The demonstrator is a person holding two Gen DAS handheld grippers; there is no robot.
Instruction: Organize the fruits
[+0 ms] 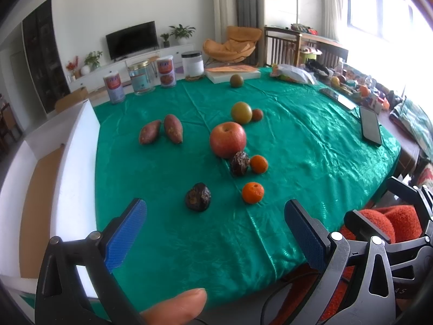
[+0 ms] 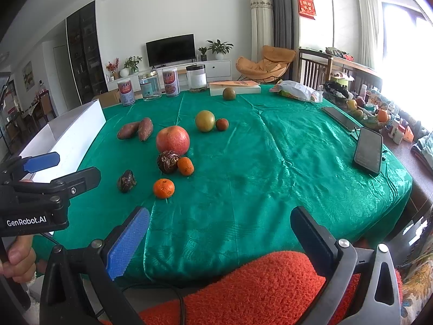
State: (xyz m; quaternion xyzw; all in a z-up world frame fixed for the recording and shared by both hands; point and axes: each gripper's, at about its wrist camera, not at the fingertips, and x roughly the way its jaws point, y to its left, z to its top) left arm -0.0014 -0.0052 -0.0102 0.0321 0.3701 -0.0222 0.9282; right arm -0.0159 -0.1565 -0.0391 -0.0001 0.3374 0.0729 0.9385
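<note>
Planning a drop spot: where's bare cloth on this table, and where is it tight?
Free: the near strip between the mandarin and the table edge, and the wide stretch from the apple across to the phone. Crowded: the fruit cluster left of centre, the jars along the far edge, the cluttered right side.

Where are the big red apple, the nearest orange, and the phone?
Apple (image 1: 228,139): left wrist view, middle of its skin.
Orange (image 1: 252,192): left wrist view, centre of peel.
Phone (image 2: 368,150): right wrist view, middle of screen.
</note>
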